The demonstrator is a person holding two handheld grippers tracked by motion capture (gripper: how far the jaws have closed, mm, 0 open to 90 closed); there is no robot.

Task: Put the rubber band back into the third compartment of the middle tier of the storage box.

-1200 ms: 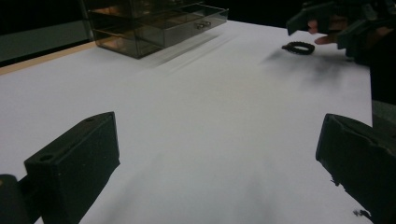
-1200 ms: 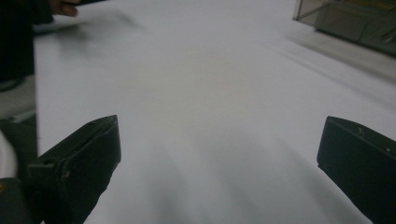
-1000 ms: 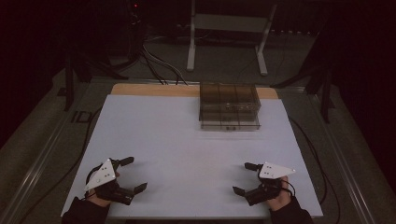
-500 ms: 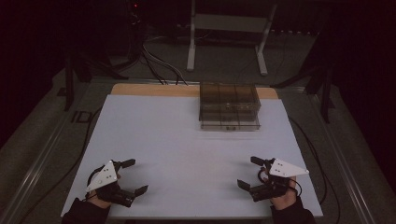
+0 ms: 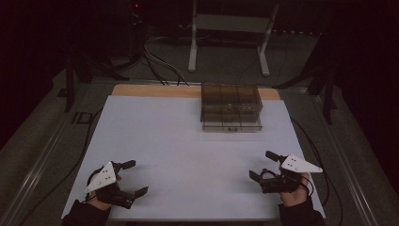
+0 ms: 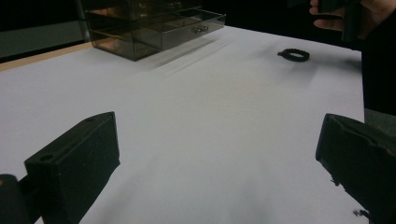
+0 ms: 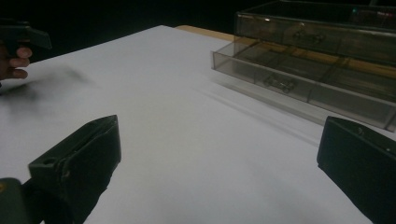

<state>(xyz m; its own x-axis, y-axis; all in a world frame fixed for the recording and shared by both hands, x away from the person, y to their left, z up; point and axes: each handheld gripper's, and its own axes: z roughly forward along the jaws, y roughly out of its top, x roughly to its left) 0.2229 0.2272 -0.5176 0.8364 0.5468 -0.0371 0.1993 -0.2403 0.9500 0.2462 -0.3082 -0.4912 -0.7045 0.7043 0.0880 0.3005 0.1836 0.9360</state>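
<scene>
A smoky clear drawer box (image 5: 230,107) stands at the back of the white table (image 5: 179,141), its bottom drawer (image 7: 299,88) pulled out a little. A small black ring (image 6: 293,55) lies on the table near the right hand. My left gripper (image 5: 135,178) sits near the front left corner, open, with nothing between its jaws (image 6: 217,163). My right gripper (image 5: 261,165) is near the front right, also open and empty (image 7: 217,168), pointing across the table toward the left hand (image 7: 14,51).
A strip of wooden tabletop (image 5: 150,90) shows behind the white sheet. Cables (image 5: 310,141) trail off the right side, and a white stand (image 5: 230,28) rises on the floor beyond the table. Dark surroundings on all sides.
The right gripper has shifted a little to the right and slightly away from the front edge. The left gripper has hardly moved. Both stay open.
</scene>
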